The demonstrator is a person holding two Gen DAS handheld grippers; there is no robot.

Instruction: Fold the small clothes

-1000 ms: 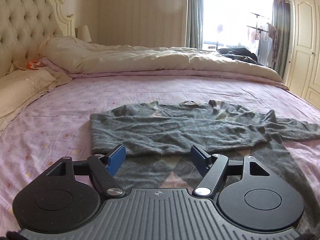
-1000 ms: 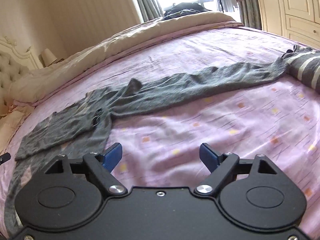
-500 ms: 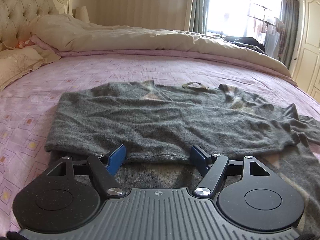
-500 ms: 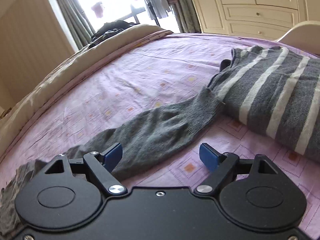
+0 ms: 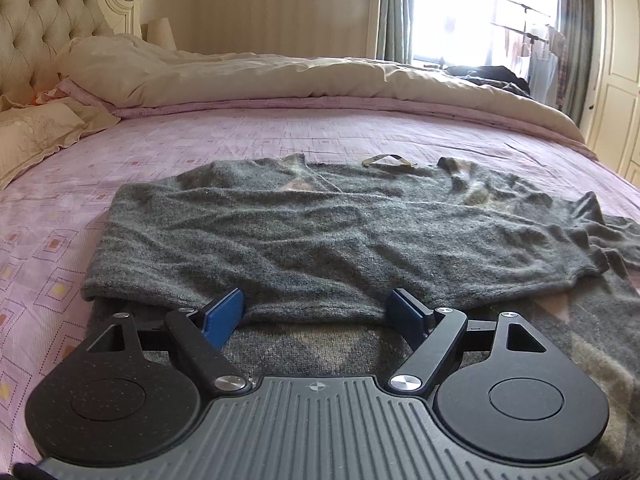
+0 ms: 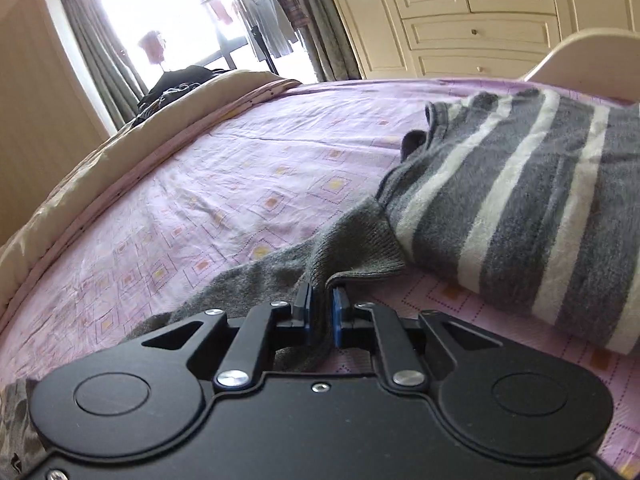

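A grey knit sweater point(image 5: 320, 232) lies flat on the pink bed sheet point(image 5: 280, 136), one sleeve folded across its body. My left gripper point(image 5: 316, 300) hovers low at the near edge of that folded layer, its jaws opening. The fabric edge lies between the blue pads point(image 5: 224, 312), and they do not press it. In the right wrist view the sweater's other sleeve point(image 6: 352, 248) stretches out to a folded grey-and-white striped garment point(image 6: 520, 208). My right gripper point(image 6: 320, 300) is closing on the sleeve near its cuff, with a ridge of fabric pinched between the pads.
A beige duvet point(image 5: 280, 76) is bunched along the far side of the bed, with a pillow point(image 5: 36, 128) and tufted headboard point(image 5: 40, 28) at the left. A cream wardrobe point(image 6: 480, 16) and a white chair back point(image 6: 592, 52) stand beyond the bed. Dark clothes point(image 6: 180, 84) sit by the window.
My left gripper came down and closer to the sweater's near edge. The right gripper travelled along the sleeve to its cuff end and closed from wide open onto the fabric.
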